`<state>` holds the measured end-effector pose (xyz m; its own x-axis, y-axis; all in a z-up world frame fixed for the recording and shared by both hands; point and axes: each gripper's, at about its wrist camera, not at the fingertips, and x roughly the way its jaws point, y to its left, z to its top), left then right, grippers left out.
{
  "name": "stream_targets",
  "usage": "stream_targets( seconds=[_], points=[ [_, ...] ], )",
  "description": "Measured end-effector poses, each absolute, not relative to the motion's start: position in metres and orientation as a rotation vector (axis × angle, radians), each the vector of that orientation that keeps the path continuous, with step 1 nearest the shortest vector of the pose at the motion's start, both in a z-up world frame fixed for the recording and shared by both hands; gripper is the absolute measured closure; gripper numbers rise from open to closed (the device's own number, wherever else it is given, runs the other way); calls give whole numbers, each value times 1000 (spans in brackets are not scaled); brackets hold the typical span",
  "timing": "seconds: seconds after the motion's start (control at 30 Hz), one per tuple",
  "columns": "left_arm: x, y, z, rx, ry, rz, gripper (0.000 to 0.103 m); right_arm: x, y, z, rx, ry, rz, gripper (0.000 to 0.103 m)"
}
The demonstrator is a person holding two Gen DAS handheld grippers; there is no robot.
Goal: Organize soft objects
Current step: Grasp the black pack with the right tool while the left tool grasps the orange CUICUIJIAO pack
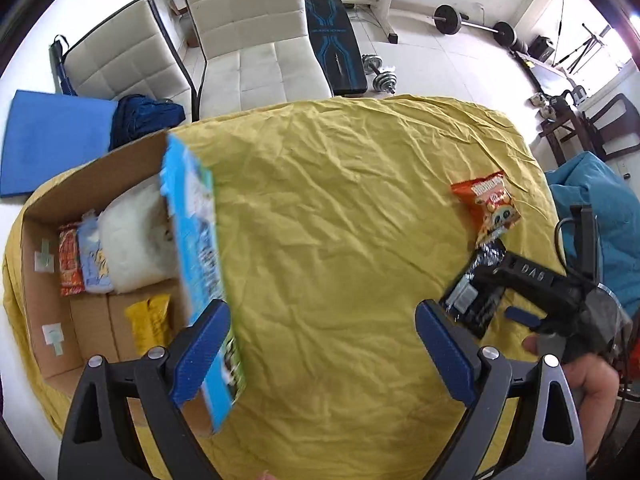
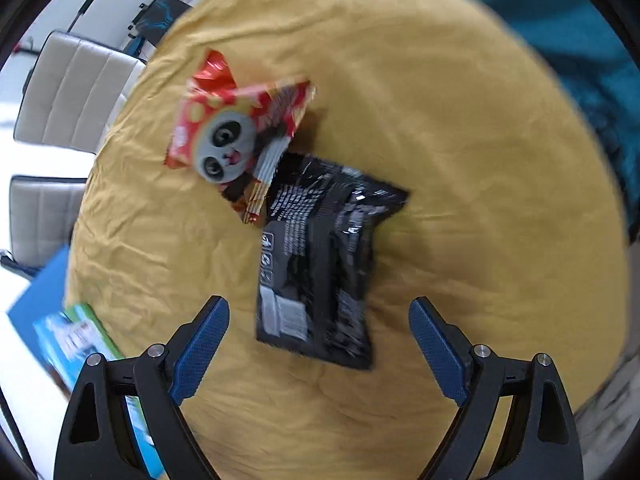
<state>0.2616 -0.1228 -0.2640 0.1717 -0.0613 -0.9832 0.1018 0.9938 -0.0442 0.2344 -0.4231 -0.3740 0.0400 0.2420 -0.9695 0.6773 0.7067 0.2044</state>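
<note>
Left tool (image 1: 322, 344): jaws spread wide above the yellow cloth; a blue and green packet (image 1: 200, 248) lies against the outer side of its left finger, and no pad presses on it
Right tool (image 2: 319, 346): jaws wide apart, pointing down at the desk, nothing between the pads; the lower edge of the black pouch (image 2: 320, 264) sits just ahead of the gap
Black pouch: flat on the cloth, print side up, touching the red panda snack bag (image 2: 236, 136) at its upper corner
Red panda snack bag: on the cloth beyond the pouch, tilted, partly overlapping it
Yellow cloth (image 1: 340, 208): wrinkled, covering the desk
Cardboard box (image 1: 80, 184): open, at the left edge of the desk
Box contents: a white soft bundle (image 1: 132, 240), a pale blue packet (image 1: 94, 260), a red packet (image 1: 70, 264) and a yellow packet (image 1: 150, 322)
Blue and green packet: stands along the box's right wall
Person's hand (image 1: 588, 380): on the right tool's handle
Behind the desk: two white chairs (image 1: 256, 36), barbell weights
</note>
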Motion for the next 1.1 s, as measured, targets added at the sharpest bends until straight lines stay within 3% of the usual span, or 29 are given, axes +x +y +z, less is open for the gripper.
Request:
stream_targets(
  seconds=[0.13,0.23,0.27,0.3,0.37,0.67,0.93,1.0,1.1],
  points=[
    [286,-151,-276,79,1394,-97,8,243,-425,-403,807,1576,-386,16],
    [298,-168,-285,108,1403,-92,8,247,-424,-409,739,1608,-410,28],
    [301,-172,-286,114,1404,-93,8,249,-423,-407,698,1617,-413,40],
    [304,-177,-288,120,1405,-95,8,251,-424,-406,663,1625,-409,46],
    [309,-188,-292,131,1412,-105,8,251,-428,-407,648,1648,-362,49],
    [336,-241,-319,-19,1542,-211,8,229,-504,-386,499,1644,-385,50],
    [380,-305,-362,-138,1692,-293,8,221,-566,-383,528,1633,-422,50],
    [388,-319,-374,-128,1719,-295,14,221,-577,-383,543,1635,-422,50],
    [397,-337,-394,-58,1743,-284,44,230,-572,-389,559,1640,-419,50]
  ],
)
